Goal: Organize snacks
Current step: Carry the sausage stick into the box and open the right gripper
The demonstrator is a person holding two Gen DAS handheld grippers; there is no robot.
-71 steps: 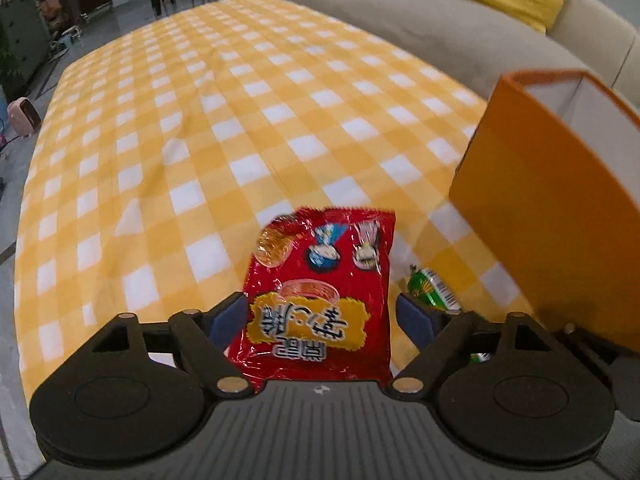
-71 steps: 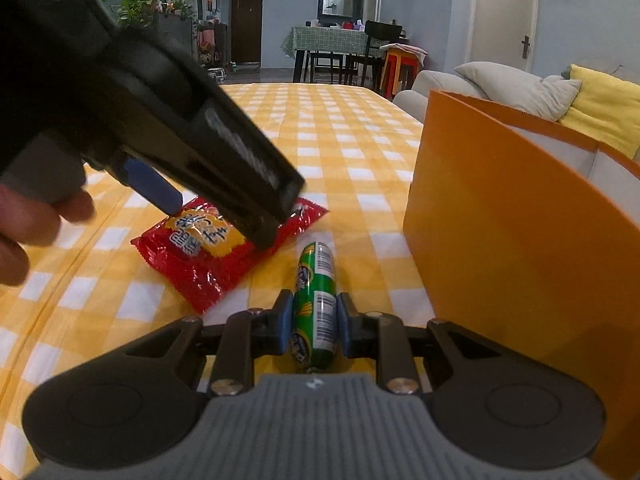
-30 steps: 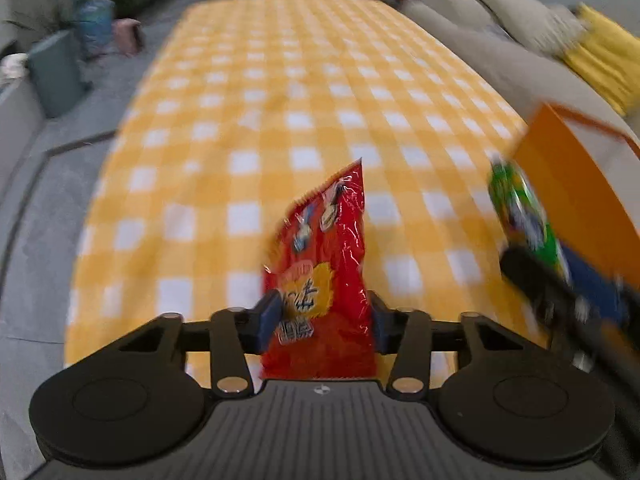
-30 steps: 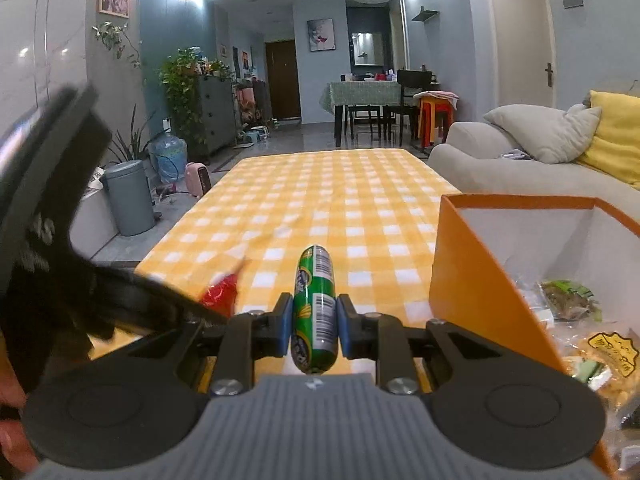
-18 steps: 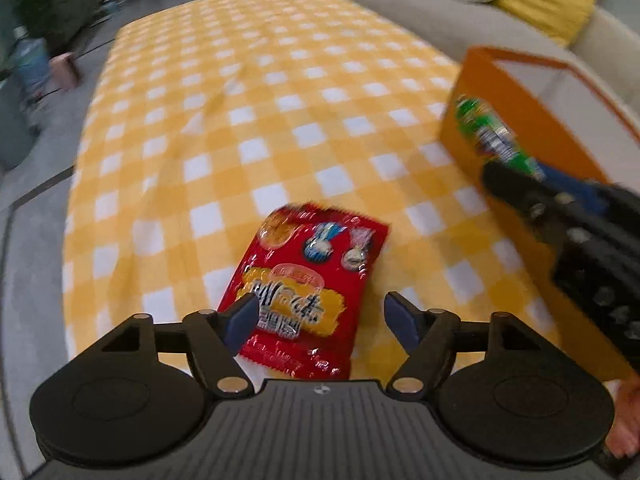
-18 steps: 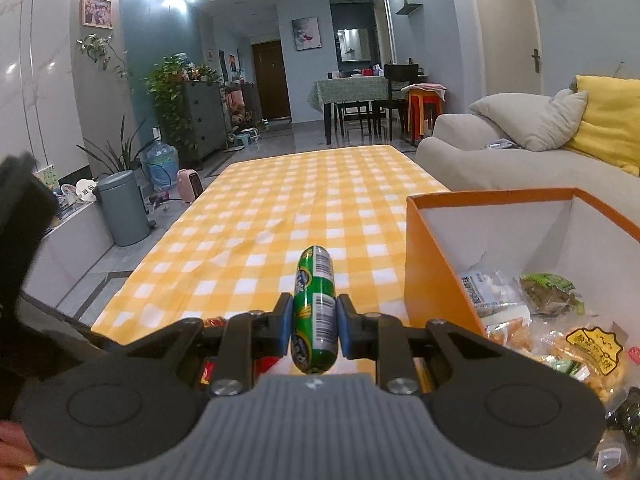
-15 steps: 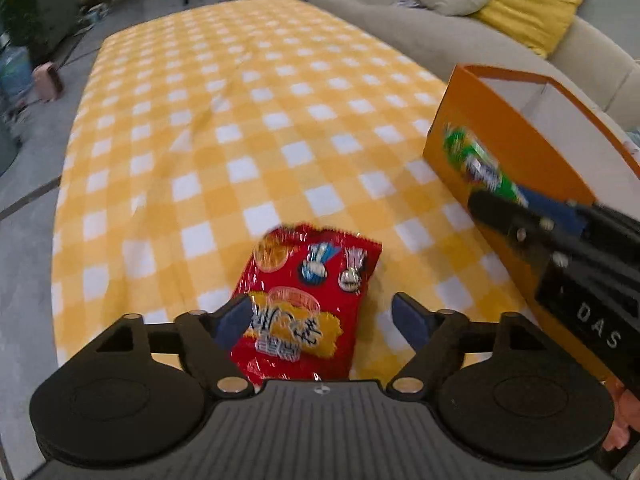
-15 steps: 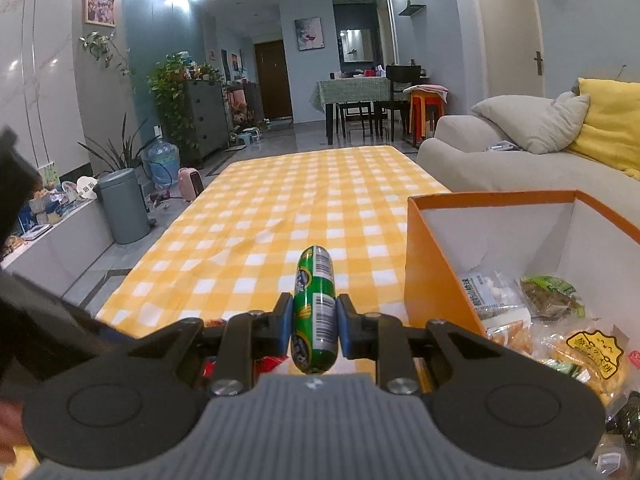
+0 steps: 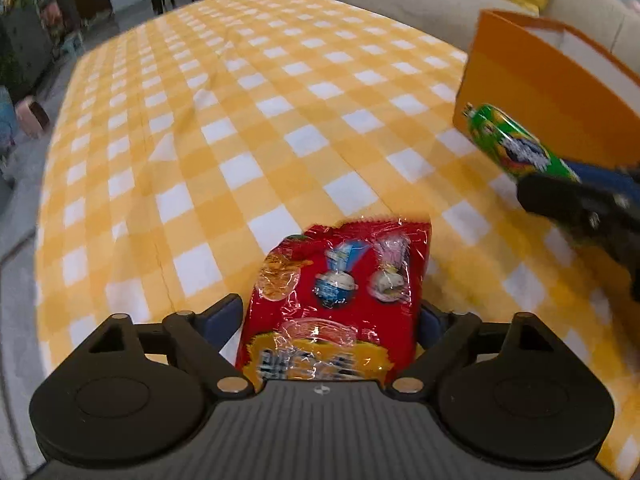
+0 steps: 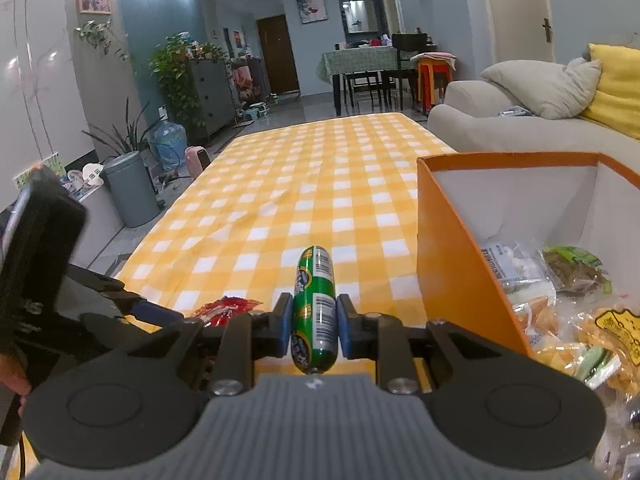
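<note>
A red snack packet (image 9: 340, 300) lies on the yellow checked tablecloth (image 9: 240, 128), between the fingers of my left gripper (image 9: 330, 318). The fingers stand wide, at the packet's two sides, not squeezing it. My right gripper (image 10: 314, 320) is shut on a green sausage stick (image 10: 315, 308) and holds it above the table, just left of the orange box (image 10: 452, 264). The sausage (image 9: 516, 148) and right gripper also show at the right of the left wrist view. The red packet (image 10: 226, 306) peeks out behind the right gripper.
The orange box (image 9: 532, 80) stands at the table's right side and holds several snack bags (image 10: 560, 288). A beige sofa (image 10: 520, 124) with cushions is behind it. A bin (image 10: 130, 188) and plants stand on the floor to the left.
My left gripper dropped the red packet onto the cloth, opened, and has come down around it again. My right gripper lifted the sausage beside the orange box and holds steady.
</note>
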